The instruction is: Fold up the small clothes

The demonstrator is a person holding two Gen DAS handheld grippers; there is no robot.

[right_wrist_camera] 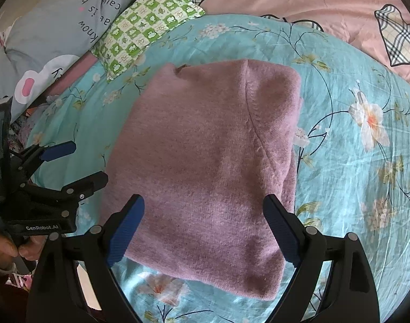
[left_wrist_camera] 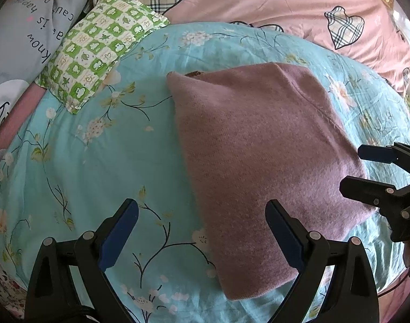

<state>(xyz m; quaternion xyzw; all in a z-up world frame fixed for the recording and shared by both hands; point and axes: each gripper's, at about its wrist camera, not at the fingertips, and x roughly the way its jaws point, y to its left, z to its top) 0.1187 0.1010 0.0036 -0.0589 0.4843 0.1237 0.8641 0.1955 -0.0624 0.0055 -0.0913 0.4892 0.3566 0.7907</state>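
Both claws gape, gripping nothing. The folded sweater [right_wrist_camera: 205, 167] lies on the quilt [right_wrist_camera: 352, 161] under the right claw [right_wrist_camera: 203, 228], right of the left claw [left_wrist_camera: 202, 237]. Its underlayers are hidden.

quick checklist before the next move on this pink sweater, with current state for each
1. Left gripper open, holding nothing: ok.
2. Right gripper open, holding nothing: ok.
3. Pink sweater folded into a compact block on the blue floral sheet: ok.
4. No sleeve sticking out of the fold: ok on the visible sides.
5. Green checkered pillow apart from the sweater: ok.
6. Layers underneath lie even: cannot tell.
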